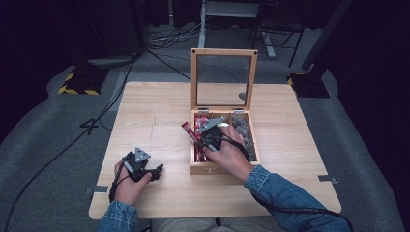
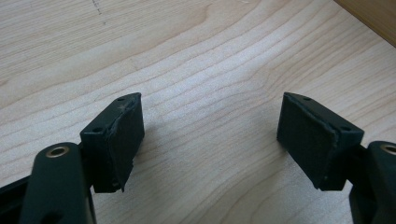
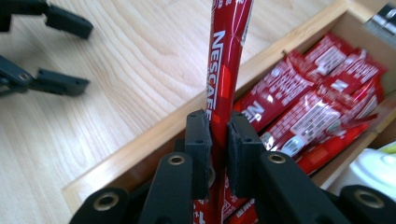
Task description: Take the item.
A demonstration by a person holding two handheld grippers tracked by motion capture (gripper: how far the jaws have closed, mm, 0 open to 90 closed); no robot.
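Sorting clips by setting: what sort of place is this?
Probably a lab or recording studio: a lone wooden table on grey carpet, cables trailing across the floor, dark surroundings with stand bases.

You have one wooden box [image 1: 200,169] with its one glass lid [image 1: 223,79] standing open on one table [image 1: 154,121]. You hold two grippers: the left gripper [image 1: 155,172] and the right gripper [image 3: 218,135]. One red coffee stick [image 3: 224,70] stands between the right one's jaws. At least five more red sticks [image 3: 308,93] lie in the box; an exact count can't be made out.
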